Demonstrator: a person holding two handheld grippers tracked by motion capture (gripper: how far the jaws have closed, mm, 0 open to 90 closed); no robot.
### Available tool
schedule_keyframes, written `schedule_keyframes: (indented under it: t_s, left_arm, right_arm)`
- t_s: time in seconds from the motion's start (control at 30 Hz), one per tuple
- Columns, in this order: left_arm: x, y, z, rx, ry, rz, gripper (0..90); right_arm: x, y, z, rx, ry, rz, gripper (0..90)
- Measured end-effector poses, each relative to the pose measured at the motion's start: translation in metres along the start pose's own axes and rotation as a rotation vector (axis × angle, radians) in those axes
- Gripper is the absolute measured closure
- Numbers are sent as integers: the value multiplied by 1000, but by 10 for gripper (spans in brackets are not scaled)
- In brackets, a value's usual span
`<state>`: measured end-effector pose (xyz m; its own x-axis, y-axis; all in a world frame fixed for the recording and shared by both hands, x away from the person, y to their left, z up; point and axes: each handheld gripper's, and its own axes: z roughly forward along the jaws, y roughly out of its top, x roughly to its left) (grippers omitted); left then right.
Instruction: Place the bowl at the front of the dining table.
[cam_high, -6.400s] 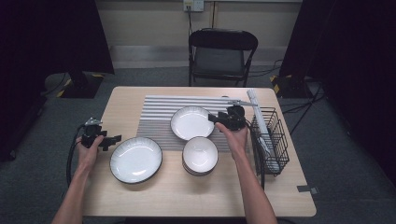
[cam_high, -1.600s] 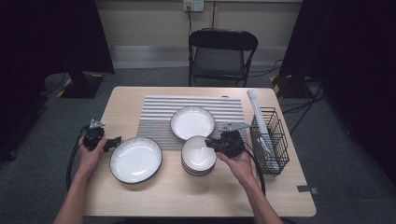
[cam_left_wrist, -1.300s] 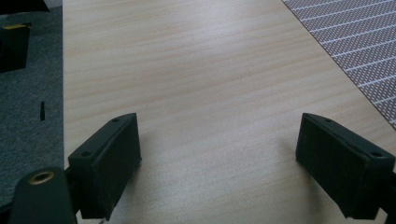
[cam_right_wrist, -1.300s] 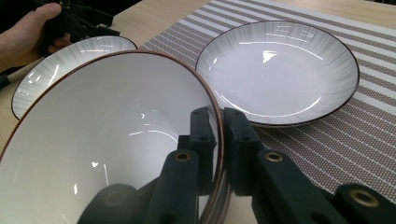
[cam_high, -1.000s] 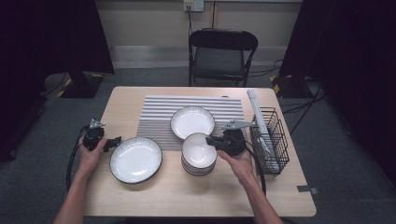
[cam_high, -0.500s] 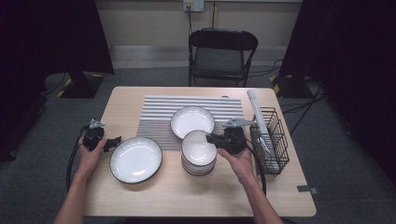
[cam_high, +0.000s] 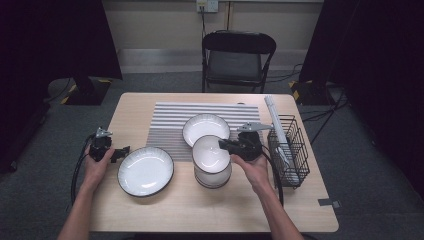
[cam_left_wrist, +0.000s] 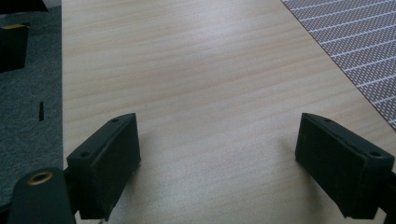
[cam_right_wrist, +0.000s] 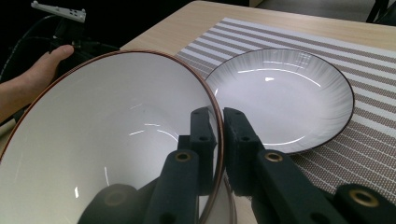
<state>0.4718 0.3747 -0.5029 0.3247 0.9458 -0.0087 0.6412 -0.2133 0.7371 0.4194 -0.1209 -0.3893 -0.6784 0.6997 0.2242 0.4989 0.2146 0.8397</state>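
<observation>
High view: right hand-held gripper (cam_high: 226, 145) has pinched the top bowl (cam_high: 211, 154) by its rim and tipped it up off the stack (cam_high: 214, 176), so unstacking is underway. Glossy white ceramic, thin brown edge. Left hand-held gripper (cam_left_wrist: 224, 163) sits spread over bare woodgrain bench (cam_left_wrist: 205, 70).

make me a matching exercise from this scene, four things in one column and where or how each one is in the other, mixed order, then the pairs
Things:
1. top bowl
2. left gripper
3. wire basket
4. large plate

Places or states:
A. on bare wood in front of the striped mat
B. open over bare table, holding nothing
C. rim pinched by the right gripper, tilted above the bowl stack
D. at the table's right edge, beyond the right hand

Pairs: 1-C, 2-B, 3-D, 4-A
</observation>
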Motion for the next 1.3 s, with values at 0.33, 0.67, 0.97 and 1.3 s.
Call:
schedule_keyframes:
  t_s: [0.33,0.67,0.97,1.3]
  left_arm:
    - [0,0,0,1,0,1,133]
    - [0,0,0,2,1,0,133]
    - [0,0,0,2,0,1,133]
    - [0,0,0,1,1,2,133]
  right_arm:
    - [1,12,1,-20,10,5,833]
    - [2,26,8,-26,10,-8,834]
    - [-1,38,12,-37,-26,-6,834]
    - [-2,49,19,-48,-44,-1,833]
